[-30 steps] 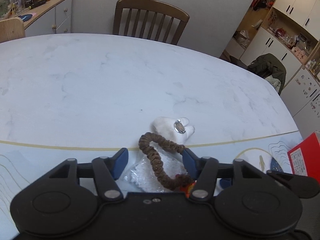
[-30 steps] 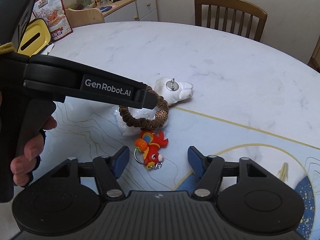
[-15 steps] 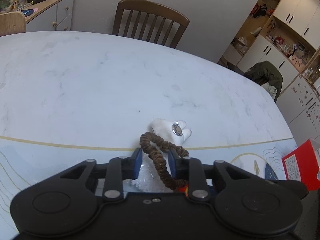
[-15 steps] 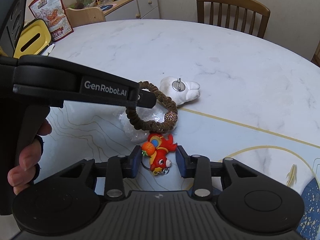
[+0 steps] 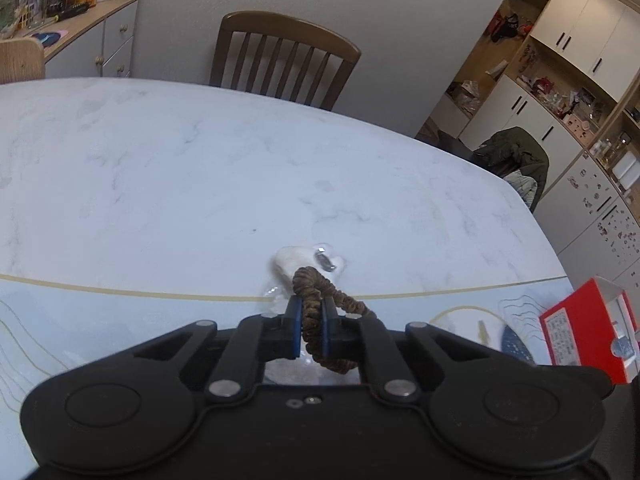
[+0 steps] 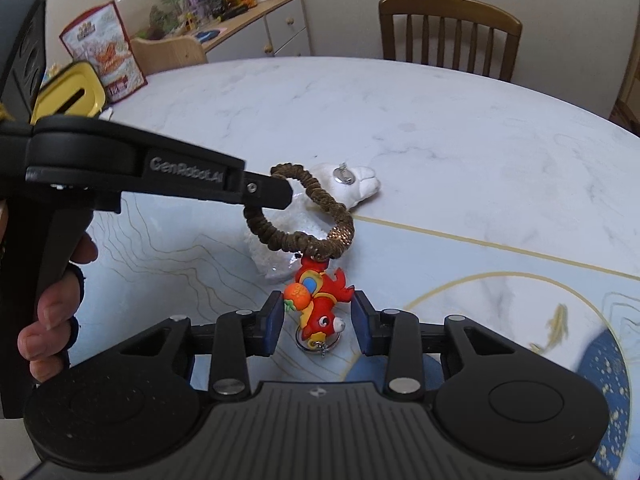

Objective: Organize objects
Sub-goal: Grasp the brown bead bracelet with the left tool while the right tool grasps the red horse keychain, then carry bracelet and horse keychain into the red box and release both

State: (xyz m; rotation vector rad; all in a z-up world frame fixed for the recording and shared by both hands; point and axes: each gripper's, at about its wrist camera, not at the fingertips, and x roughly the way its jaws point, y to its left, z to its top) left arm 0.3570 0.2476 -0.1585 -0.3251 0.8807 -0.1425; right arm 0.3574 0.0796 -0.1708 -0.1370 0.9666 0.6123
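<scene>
At the left of the right wrist view, a person's hand (image 6: 56, 312) gripped the handle of the left hand-held gripper (image 6: 280, 194), whose jaws were clamped on the brown fabric hair tie (image 6: 304, 216), held raised above the worktop (image 6: 460, 140). In the left wrist view the blue pads (image 5: 295, 326) pinched one strand of the tie (image 5: 314, 320) with its loop drooping to the right. The tie looked light, soft and springy, so a pinch across a single strand seemed enough, though it would likely sag and swing as it travelled. Below the loop lay a white plush toy (image 6: 356, 180) with a metal ring on it, and a clear plastic bag (image 6: 280, 252) beside it, both resting on the worktop.

Further right and nearer, the right hand-held gripper (image 6: 318, 322) had its jaws part-closed on either side of the red bird keychain (image 6: 320, 308); whether the pads touched it I cannot tell. The keychain looked like rubbery, small and light; its rounded body was the sensible place to squeeze, since the metal ring at its lower end would probably slip.
</scene>
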